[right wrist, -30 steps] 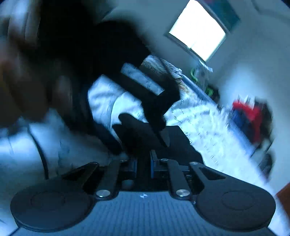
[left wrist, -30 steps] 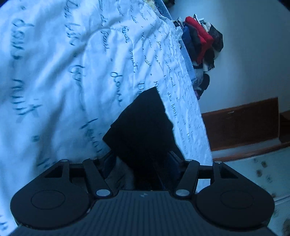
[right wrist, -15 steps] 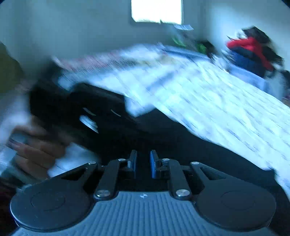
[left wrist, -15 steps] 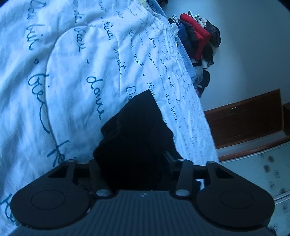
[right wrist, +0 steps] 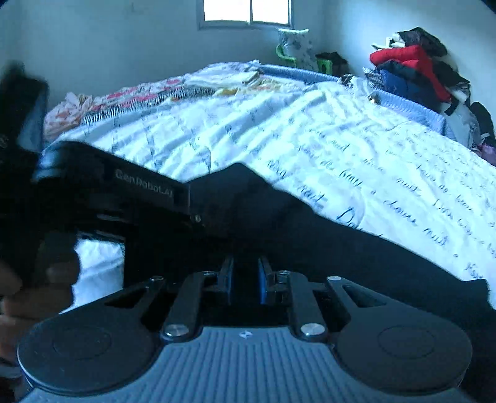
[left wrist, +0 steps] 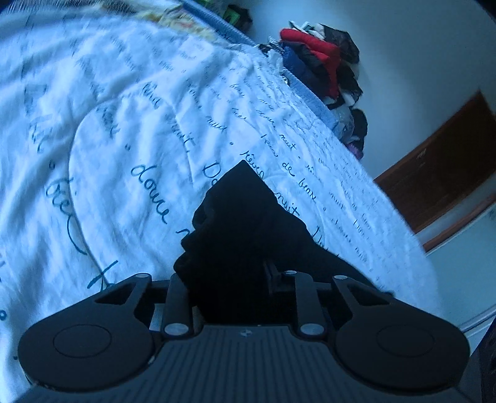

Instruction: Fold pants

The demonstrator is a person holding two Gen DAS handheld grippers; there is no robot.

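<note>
The black pants (left wrist: 245, 223) lie on a white bedsheet (left wrist: 130, 130) with blue handwriting. In the left wrist view the cloth bunches up between my left gripper's (left wrist: 235, 276) fingers, which are shut on it; only the right finger (left wrist: 272, 272) shows. In the right wrist view the pants (right wrist: 356, 248) stretch to the right across the bed edge. My right gripper (right wrist: 245, 272) has its fingers close together on dark cloth. The left gripper body (right wrist: 124, 198) shows to its left, held by a hand (right wrist: 28, 294).
A pile of red, blue and black clothes (right wrist: 415, 71) sits past the bed's far right corner. Patterned bedding (right wrist: 148, 93) lies at the head. A window (right wrist: 248, 12) is in the far wall. A wooden baseboard (left wrist: 440, 173) runs to the right.
The right gripper has swung round and settled low at the bed edge beside the left gripper. The left gripper has shifted a little with the pants still in it.
</note>
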